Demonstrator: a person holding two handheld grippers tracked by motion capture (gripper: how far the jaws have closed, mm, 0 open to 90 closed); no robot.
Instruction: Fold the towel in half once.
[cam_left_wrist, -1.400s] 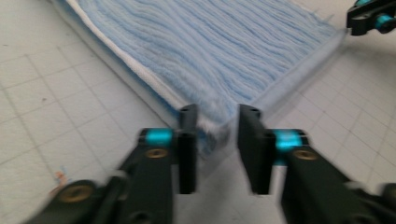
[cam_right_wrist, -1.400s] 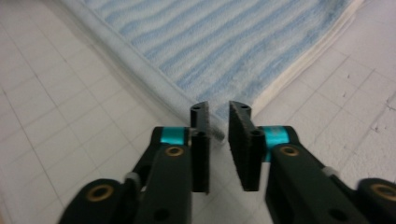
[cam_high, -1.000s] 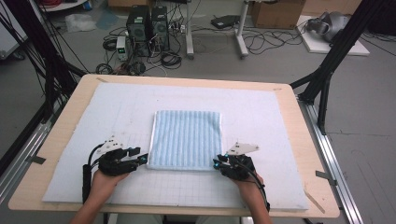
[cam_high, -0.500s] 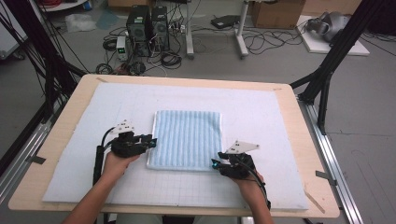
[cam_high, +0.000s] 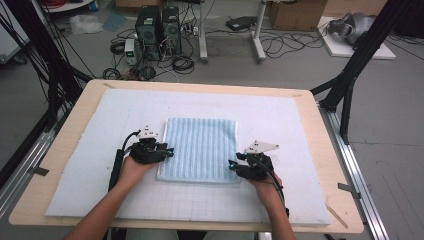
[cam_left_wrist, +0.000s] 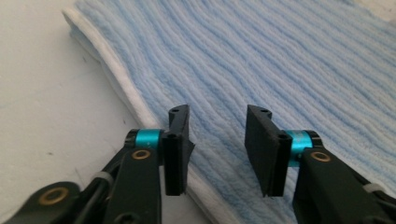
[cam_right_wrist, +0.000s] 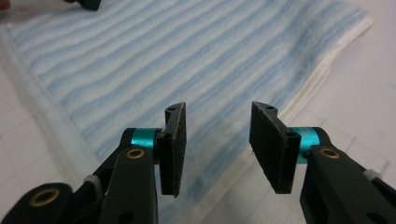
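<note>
I see the folded blue striped towel (cam_high: 201, 149) lying flat on the white mat (cam_high: 90, 150) that covers the wooden table (cam_high: 334, 150), roughly in the middle and a little toward my side. My left gripper (cam_high: 169, 151) sits at the towel's left edge, about halfway along it, with its tips just over the white hem. In the left gripper view, the left gripper (cam_left_wrist: 217, 149) has its jaws parted with a clear gap, one pad over the hem and the other over the blue ribs; nothing is pinched between them, and they have just been opening a little. My right gripper (cam_high: 231, 164) is at the towel's near right corner, pointing in toward the cloth. In the right gripper view, the right gripper (cam_right_wrist: 217, 149) also stands partly open, its pads apart above the towel (cam_right_wrist: 187, 60) near the hem, gripping nothing. I cannot tell whether either set of tips touches the fabric or hangs just above it. Both of my hands rest low over the mat, the left hand (cam_high: 134, 167) beside the towel and the right hand (cam_high: 265, 186) just past its corner.
</note>
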